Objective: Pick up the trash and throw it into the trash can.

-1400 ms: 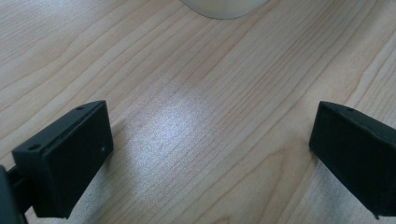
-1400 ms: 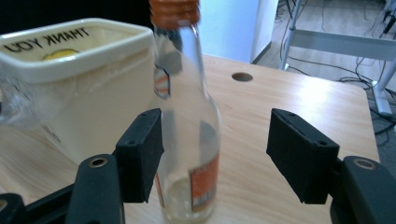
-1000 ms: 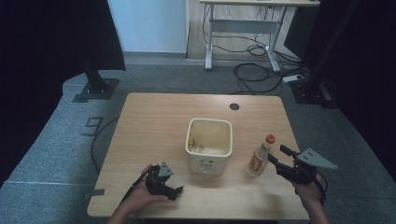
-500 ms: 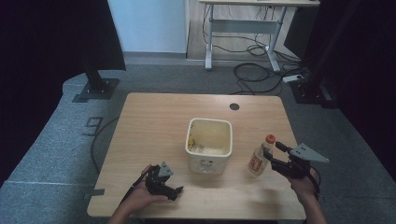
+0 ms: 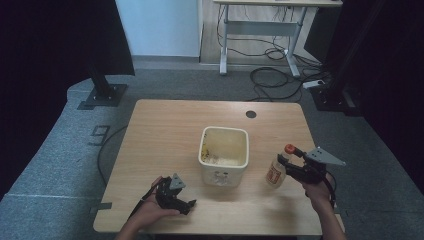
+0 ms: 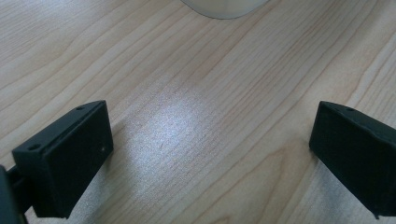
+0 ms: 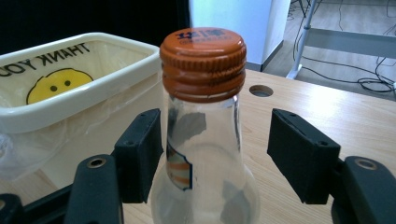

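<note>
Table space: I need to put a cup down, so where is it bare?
The table is bare left of the bin and behind it, around the round hole. It is crowded between the bin and the bottle, where the right tool sits.

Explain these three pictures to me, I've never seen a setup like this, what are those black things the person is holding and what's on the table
A person sits at a wooden table and holds a hand-held grasping tool in each hand; there is no robot arm. The high view looks down from above. The other two pictures come from small cameras riding on each tool, looking along its two black jaws.

On the table stands a cream bin with a plastic liner, and beside it a clear glass bottle with an orange cap.

The left tool rests low over bare wood with its jaws wide apart, holding nothing. The right tool has its jaws open on either side of the bottle's neck, one jaw close against the glass, the other apart from it, so nothing is gripped yet.
</note>
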